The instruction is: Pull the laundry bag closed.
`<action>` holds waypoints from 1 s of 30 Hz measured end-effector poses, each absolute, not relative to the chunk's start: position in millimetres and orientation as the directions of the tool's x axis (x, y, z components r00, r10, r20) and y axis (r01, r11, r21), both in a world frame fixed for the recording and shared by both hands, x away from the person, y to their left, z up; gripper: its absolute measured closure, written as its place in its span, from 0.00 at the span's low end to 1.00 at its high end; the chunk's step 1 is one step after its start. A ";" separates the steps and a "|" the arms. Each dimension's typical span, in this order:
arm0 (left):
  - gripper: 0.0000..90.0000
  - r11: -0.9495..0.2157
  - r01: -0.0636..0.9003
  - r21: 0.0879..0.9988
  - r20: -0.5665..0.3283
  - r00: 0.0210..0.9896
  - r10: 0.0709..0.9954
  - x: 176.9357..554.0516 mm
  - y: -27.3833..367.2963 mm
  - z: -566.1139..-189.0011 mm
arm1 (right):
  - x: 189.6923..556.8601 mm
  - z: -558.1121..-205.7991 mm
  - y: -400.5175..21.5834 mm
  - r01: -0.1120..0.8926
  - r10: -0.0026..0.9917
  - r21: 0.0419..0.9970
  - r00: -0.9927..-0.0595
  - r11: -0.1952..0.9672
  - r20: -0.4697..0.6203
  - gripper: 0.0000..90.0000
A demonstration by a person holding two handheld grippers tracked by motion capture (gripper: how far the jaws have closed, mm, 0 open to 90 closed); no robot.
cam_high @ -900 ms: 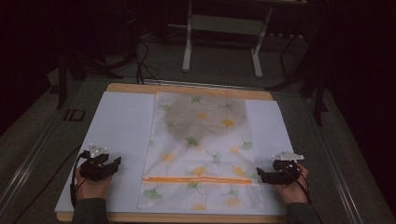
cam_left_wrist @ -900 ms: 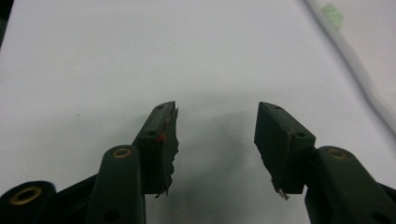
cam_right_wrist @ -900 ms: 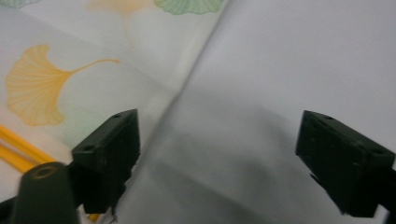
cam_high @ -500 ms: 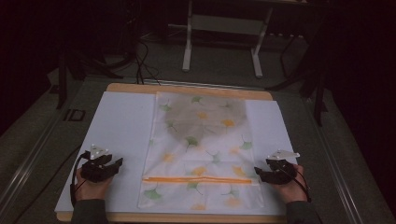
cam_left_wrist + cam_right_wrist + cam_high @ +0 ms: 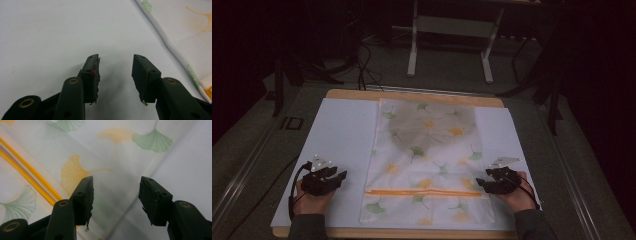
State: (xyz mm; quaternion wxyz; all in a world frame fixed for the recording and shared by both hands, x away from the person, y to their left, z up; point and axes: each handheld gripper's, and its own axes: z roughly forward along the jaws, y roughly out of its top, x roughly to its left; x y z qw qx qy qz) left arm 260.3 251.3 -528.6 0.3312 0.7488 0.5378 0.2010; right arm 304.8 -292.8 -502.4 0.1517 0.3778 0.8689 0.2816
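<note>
A white cloth point(image 5: 432, 150) printed with green and yellow ginkgo leaves lies flat on a white board point(image 5: 342, 130). An orange stripe point(image 5: 427, 192) crosses it near the front. My left gripper point(image 5: 341, 176) rests on the board just left of the cloth, open and empty, with the cloth's edge point(image 5: 190, 37) off to its right. In its own view the left gripper point(image 5: 115, 58) has only bare board point(image 5: 50, 32) between its jaws. My right gripper point(image 5: 480, 184) stands open over the cloth's right edge. Its own view shows the right gripper point(image 5: 116, 180) straddling that hem, with cloth point(image 5: 100, 150) and stripe point(image 5: 27, 172) on one side and board point(image 5: 190, 157) on the other.
The board sits on a wooden table point(image 5: 412, 95). Behind it stand a metal frame's legs point(image 5: 449, 30), and cables point(image 5: 362, 55) lie on the dark floor. A greyish shadow covers the cloth's far half.
My right gripper has edged a little left onto the cloth's side edge. The left gripper has barely shifted. Both stay open.
</note>
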 end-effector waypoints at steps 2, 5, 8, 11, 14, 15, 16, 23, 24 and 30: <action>0.64 -0.202 0.672 0.713 -0.057 0.342 0.938 260.1 251.7 -528.6 | 306.0 -501.2 -287.2 0.558 0.725 0.600 -0.687 0.572 -0.053 0.51; 0.63 -0.205 0.673 0.710 -0.057 0.346 0.937 260.1 251.8 -528.6 | 308.0 -499.3 -278.6 0.541 0.704 0.594 -0.707 0.595 -0.062 0.51; 0.63 -0.209 0.669 0.713 -0.056 0.351 0.935 260.0 251.6 -528.0 | 310.5 -497.7 -270.5 0.527 0.686 0.588 -0.725 0.614 -0.068 0.51; 0.63 -0.210 0.668 0.714 -0.056 0.353 0.934 259.7 251.4 -527.7 | 312.4 -496.3 -263.3 0.516 0.672 0.584 -0.737 0.627 -0.071 0.51; 0.63 -0.212 0.668 0.713 -0.060 0.360 0.931 259.8 251.5 -527.4 | 313.9 -494.8 -256.5 0.504 0.658 0.581 -0.749 0.639 -0.073 0.51; 0.63 -0.213 0.668 0.713 -0.060 0.360 0.931 259.8 251.4 -527.5 | 314.2 -494.3 -254.2 0.501 0.653 0.578 -0.754 0.644 -0.074 0.51; 0.63 -0.210 0.668 0.714 -0.063 0.359 0.931 259.8 251.3 -527.5 | 314.9 -494.0 -252.1 0.495 0.646 0.577 -0.760 0.650 -0.075 0.51; 0.63 -0.213 0.670 0.711 -0.066 0.364 0.929 260.0 251.3 -527.4 | 317.1 -492.3 -237.4 0.457 0.600 0.562 -0.795 0.689 -0.090 0.52; 0.63 -0.214 0.671 0.709 -0.065 0.365 0.929 260.2 251.2 -527.5 | 317.2 -491.9 -235.3 0.452 0.596 0.561 -0.798 0.693 -0.094 0.53; 0.63 -0.226 0.676 0.701 -0.063 0.374 0.925 260.7 249.7 -528.0 | 318.6 -490.5 -224.4 0.431 0.572 0.558 -0.814 0.709 -0.098 0.56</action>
